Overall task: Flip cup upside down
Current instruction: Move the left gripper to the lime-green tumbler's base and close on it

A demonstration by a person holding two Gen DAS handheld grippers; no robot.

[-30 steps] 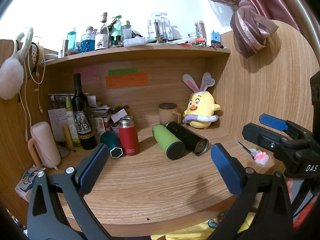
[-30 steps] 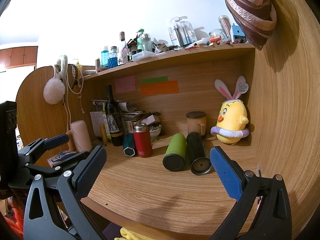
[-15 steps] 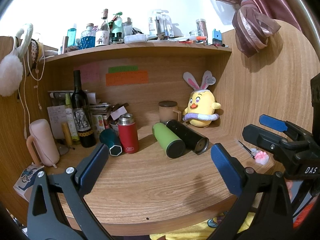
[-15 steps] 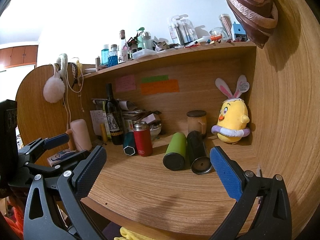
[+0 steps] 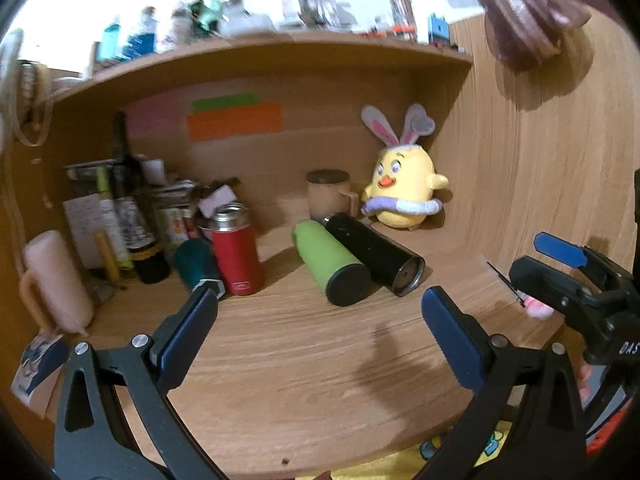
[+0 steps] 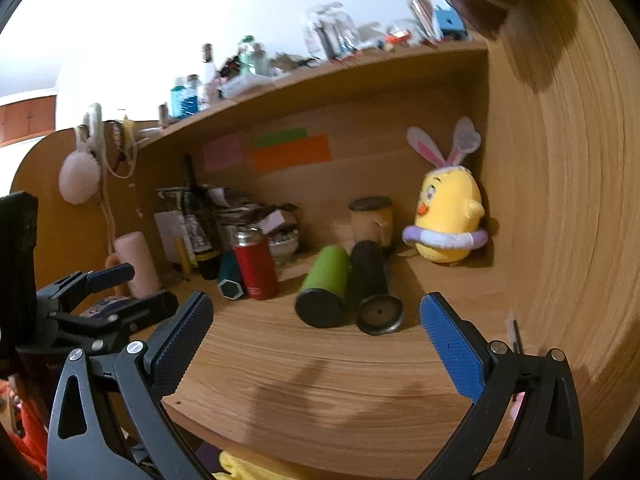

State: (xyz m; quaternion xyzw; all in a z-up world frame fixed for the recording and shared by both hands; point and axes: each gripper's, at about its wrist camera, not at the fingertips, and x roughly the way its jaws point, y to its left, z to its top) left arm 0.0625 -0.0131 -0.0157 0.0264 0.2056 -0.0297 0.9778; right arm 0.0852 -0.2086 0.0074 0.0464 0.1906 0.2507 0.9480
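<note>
While both my left gripper [image 5: 320, 312] and right gripper [image 6: 316, 320] hang spread and empty, the red cup [image 5: 237, 252] stands upright at ten o'clock. I should square up and clasp its body mid-height.

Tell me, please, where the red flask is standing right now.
The red flask stands upright left of centre in both views, with the teal bottle lying against its left side and the green bottle lying to its right.

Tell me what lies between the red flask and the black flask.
The green flask, lying on its side against the black flask, apart from the red flask; the left wrist view shows it.
</note>
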